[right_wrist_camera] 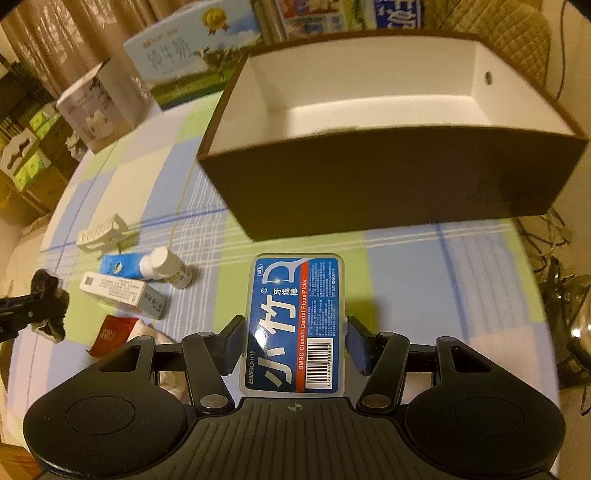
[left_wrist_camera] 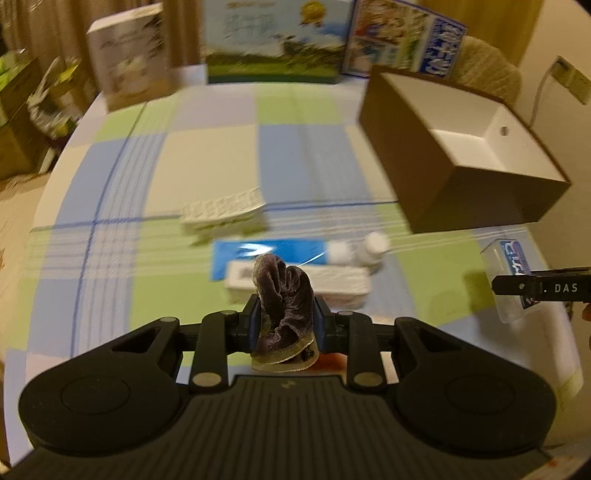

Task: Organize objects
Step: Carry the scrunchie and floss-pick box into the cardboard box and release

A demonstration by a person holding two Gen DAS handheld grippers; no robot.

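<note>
The left gripper [left_wrist_camera: 283, 320] is clamped on one bunched dark velvet cloth [left_wrist_camera: 283, 306]. The right gripper [right_wrist_camera: 293, 339] pinches one clear floss-pick case [right_wrist_camera: 293, 321]. One open brown box [right_wrist_camera: 388, 140] stands ahead of the right gripper. To its left lie two small cartons [right_wrist_camera: 123, 290], one white bottle [right_wrist_camera: 168, 267], one white clip [right_wrist_camera: 101, 232] and one red packet [right_wrist_camera: 112, 334].

room: warm dim light | curtains [left_wrist_camera: 55, 26] tan | table [left_wrist_camera: 207, 155] checked cloth | chair [right_wrist_camera: 509, 33] quilted

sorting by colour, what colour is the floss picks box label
Blue with a red stripe and white lettering on the floss picks box, clearest in the right wrist view.
</note>
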